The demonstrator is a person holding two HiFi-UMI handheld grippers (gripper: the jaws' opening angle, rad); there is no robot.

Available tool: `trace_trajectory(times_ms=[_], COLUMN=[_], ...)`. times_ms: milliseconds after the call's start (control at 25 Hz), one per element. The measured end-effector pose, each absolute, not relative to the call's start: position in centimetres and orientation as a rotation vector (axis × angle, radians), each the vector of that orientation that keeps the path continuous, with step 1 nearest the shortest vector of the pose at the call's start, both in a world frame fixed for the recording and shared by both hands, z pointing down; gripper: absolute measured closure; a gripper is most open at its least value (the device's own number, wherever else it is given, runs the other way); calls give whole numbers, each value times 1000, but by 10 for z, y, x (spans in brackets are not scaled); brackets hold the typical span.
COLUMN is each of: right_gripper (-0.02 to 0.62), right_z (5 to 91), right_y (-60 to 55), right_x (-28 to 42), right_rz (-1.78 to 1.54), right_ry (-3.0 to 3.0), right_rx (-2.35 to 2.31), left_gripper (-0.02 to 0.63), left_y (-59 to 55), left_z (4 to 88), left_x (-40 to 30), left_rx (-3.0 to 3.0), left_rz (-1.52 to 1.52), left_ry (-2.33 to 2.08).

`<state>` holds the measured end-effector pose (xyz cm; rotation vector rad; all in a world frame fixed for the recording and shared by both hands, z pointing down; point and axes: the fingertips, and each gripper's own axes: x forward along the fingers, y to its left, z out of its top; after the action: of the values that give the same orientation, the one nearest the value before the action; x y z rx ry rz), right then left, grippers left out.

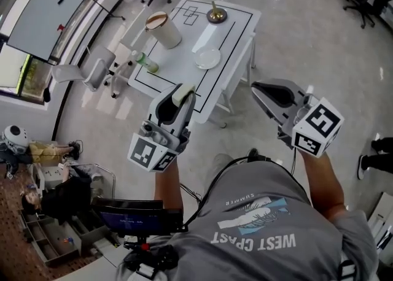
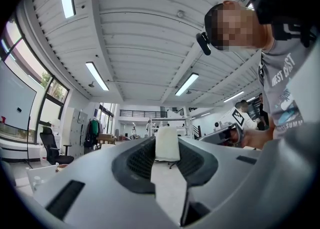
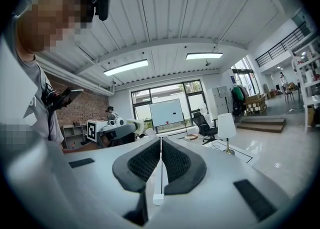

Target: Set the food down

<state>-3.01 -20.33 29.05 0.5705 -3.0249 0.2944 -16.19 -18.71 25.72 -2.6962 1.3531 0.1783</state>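
Note:
A pale cream block of food [image 2: 167, 145] stands pinched between the pads of my left gripper [image 2: 167, 142]. In the head view that food [image 1: 182, 96] sticks up from the left gripper [image 1: 184, 93], which hangs in the air just short of the near corner of the white table [image 1: 236, 28]. My right gripper [image 1: 255, 87] is held to the right of the table's corner, over the floor. In the right gripper view the right gripper [image 3: 160, 142] has its pads pressed together with nothing between them.
On the table stand a white plate [image 1: 207, 59], a white lamp shade [image 1: 163, 29], a brass-coloured piece [image 1: 216, 15] and a green bottle [image 1: 145, 62] lying near the left edge. A grey chair [image 1: 92, 68] is left of the table. A person sits at the far left.

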Motion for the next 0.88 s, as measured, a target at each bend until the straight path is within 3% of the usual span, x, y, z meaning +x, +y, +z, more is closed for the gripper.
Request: trace_trajectory(times_ms=[880], right_gripper=[586], right_z=[302], right_y=[-313], right_x=[-78], right_rz=[326], right_ry=[-2967], right_rx=[613], left_gripper=[499], left_y=[-321], left_z=[275], left_x=[-201], left_rx=[-2765], left_rz=[168], left_ry=[1292])
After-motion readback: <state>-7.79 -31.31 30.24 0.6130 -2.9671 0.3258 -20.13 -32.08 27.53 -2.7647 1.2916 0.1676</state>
